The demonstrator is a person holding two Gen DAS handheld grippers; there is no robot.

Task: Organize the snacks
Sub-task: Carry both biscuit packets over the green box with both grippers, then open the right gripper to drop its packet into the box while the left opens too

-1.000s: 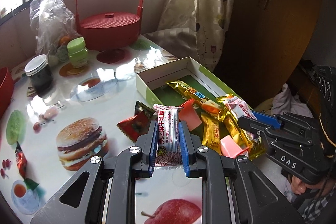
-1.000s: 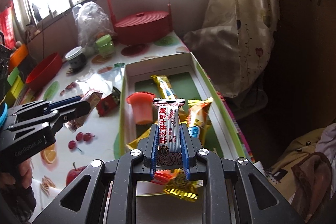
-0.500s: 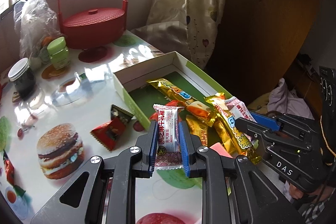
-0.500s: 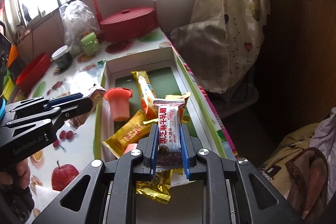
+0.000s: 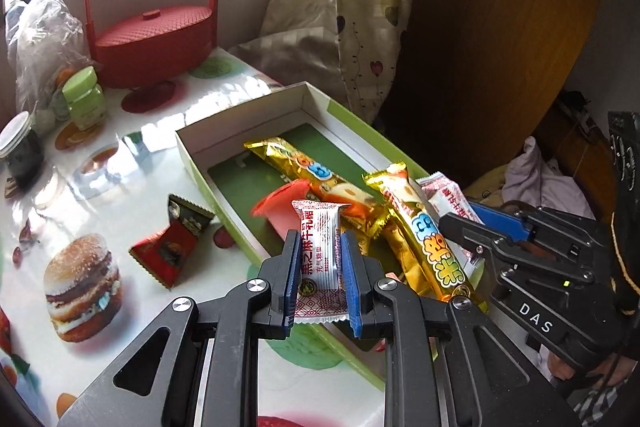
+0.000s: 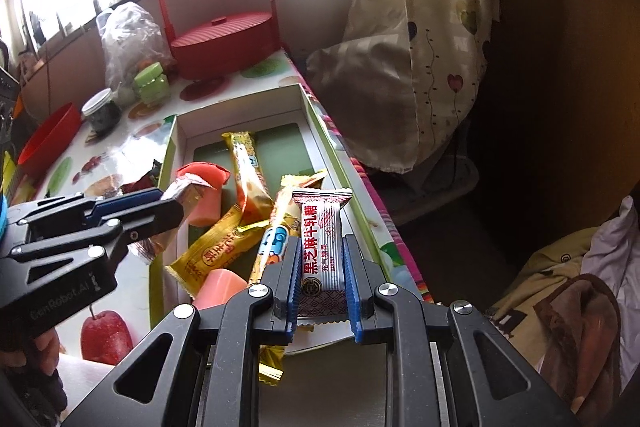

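A green and white open box (image 5: 240, 115) (image 6: 236, 115) on the table holds gold snack bars (image 5: 428, 239) (image 6: 244, 167) and orange-red jelly cups (image 5: 280, 203) (image 6: 204, 187). My left gripper (image 5: 320, 255) is shut on a white and red candy packet (image 5: 320, 251), held over the box's near left wall. My right gripper (image 6: 322, 259) is shut on a like white and red candy packet (image 6: 322, 243), held over the box's near right side. A red wrapped snack (image 5: 172, 243) lies on the table left of the box.
A red lidded basket with a tall handle (image 5: 152, 31) (image 6: 224, 39), a green-lidded jar (image 5: 86, 99), a dark jar (image 5: 20, 143), a plastic bag (image 5: 40, 27) and a red bowl (image 6: 48, 139) stand at the back. A curtain (image 5: 360, 7) hangs past the table's right edge.
Both grippers, each still holding its packet, have moved closer over the box. The box and its snacks now sit nearer and larger in both views.
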